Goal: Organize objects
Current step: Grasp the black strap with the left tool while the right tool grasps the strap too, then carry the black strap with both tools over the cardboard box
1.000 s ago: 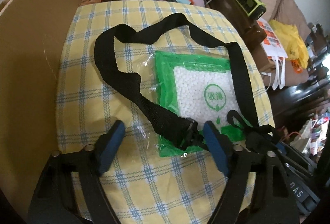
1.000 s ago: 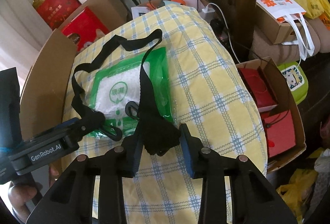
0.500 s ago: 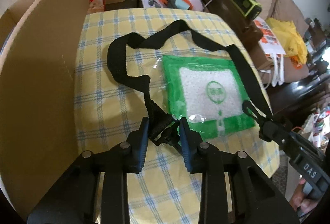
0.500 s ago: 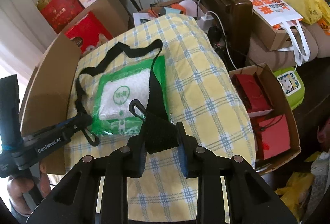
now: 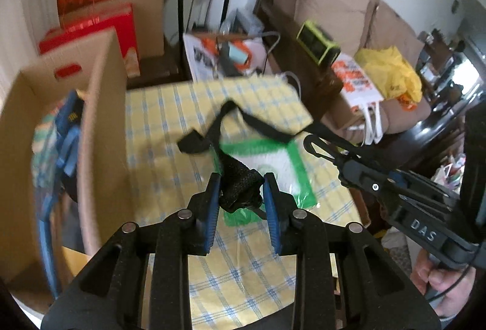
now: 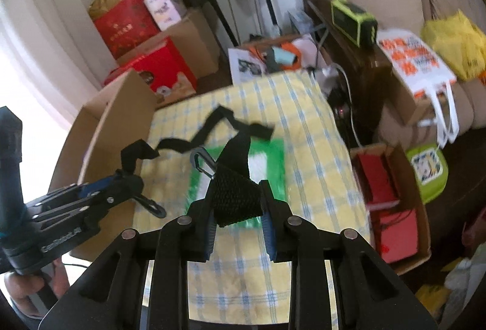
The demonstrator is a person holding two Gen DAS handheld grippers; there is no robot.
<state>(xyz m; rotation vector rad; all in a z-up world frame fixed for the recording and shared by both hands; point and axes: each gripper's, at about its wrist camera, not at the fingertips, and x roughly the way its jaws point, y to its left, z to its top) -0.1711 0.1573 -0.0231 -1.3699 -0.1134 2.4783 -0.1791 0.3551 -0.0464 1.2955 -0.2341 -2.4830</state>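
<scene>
A black webbing strap with a hook clip at each end hangs in the air between my two grippers, above a yellow checked cloth. My left gripper is shut on one strap end. My right gripper is shut on the other end, its clip sticking out. A green and white desiccant pouch lies on the cloth under the strap. The right gripper also shows in the left wrist view, the left gripper in the right wrist view.
An open cardboard box stands at the cloth's left edge with blue items inside. Red boxes, speaker stands, a sofa, a yellow bag and a low box of red packets surround the table.
My left gripper closed on the strap's left end. Both grippers then lifted, raising the strap off the cloth and the pouch, and both views pulled back and up.
</scene>
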